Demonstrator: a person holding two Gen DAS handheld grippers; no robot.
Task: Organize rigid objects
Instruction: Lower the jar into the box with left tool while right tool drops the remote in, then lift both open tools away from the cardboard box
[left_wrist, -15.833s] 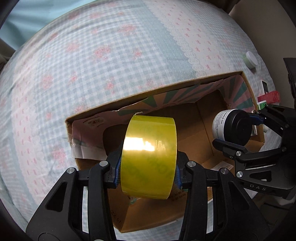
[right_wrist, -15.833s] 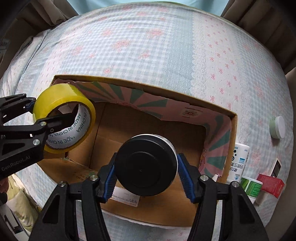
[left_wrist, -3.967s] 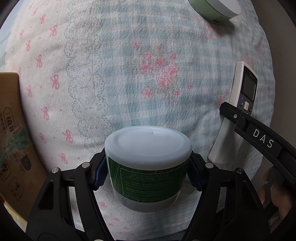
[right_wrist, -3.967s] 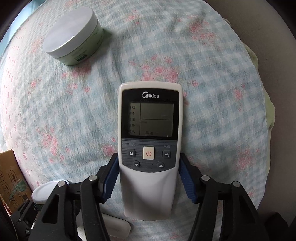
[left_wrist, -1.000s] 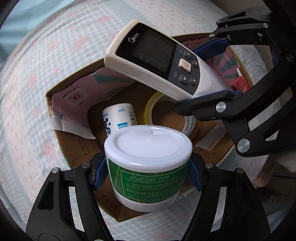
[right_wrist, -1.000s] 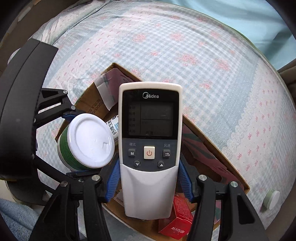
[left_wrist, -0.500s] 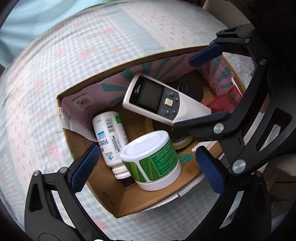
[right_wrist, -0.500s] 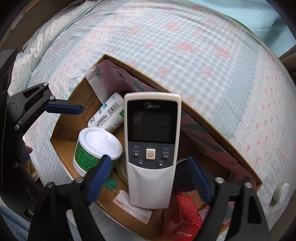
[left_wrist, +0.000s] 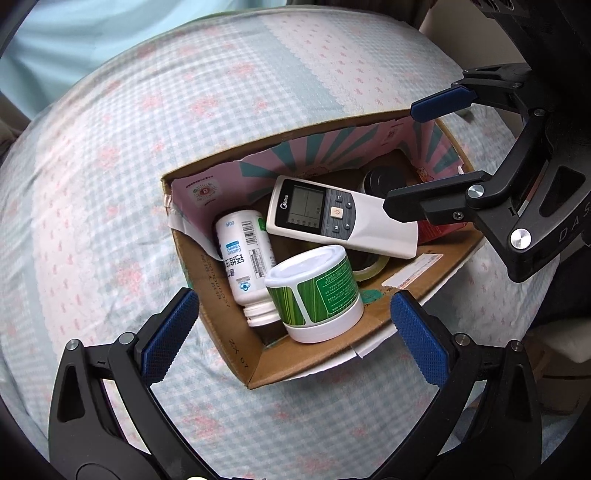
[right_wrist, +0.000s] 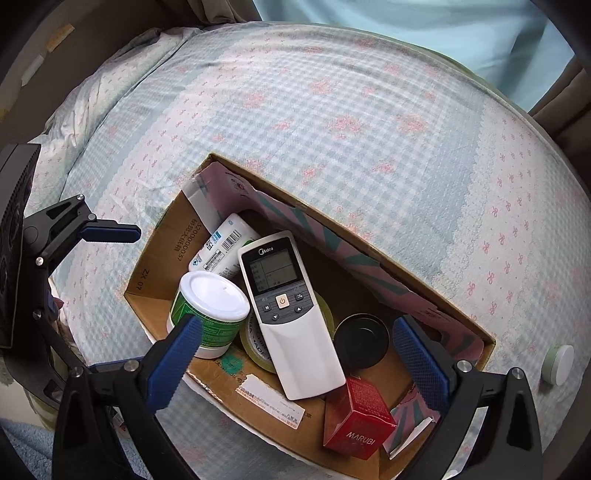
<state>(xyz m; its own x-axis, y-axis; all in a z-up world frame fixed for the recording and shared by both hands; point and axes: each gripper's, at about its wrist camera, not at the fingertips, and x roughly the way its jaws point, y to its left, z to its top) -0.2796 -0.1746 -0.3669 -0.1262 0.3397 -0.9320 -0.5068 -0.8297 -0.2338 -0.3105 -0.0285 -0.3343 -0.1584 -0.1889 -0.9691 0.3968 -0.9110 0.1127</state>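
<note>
Both drops just made. Left tool (left_wrist: 293, 317) now spread wide, empty; white-lidded green plastic jar (left_wrist: 317, 291) released, upright in open cardboard box (left_wrist: 258, 363) on bed. Right tool (right_wrist: 295, 350) spread too; white remote control (right_wrist: 290, 314) lies inside across yellow tape roll (right_wrist: 255, 343). Small round green tin (right_wrist: 557, 363) remains outside near bed's edge: likely next.

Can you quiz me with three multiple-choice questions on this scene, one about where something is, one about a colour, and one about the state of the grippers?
1. Where is the remote?
A. On the bedspread
B. In the cardboard box
C. In the right gripper

2. What colour is the MARUBI carton?
A. Red
B. Yellow
C. Blue

3. How are the left gripper and right gripper?
A. Both open, empty
B. Both shut
C. Only left open

Answers:
1 B, it lies across the tape roll inside the box.
2 A, its faces are red.
3 A, fingers spread wide around nothing.
</note>
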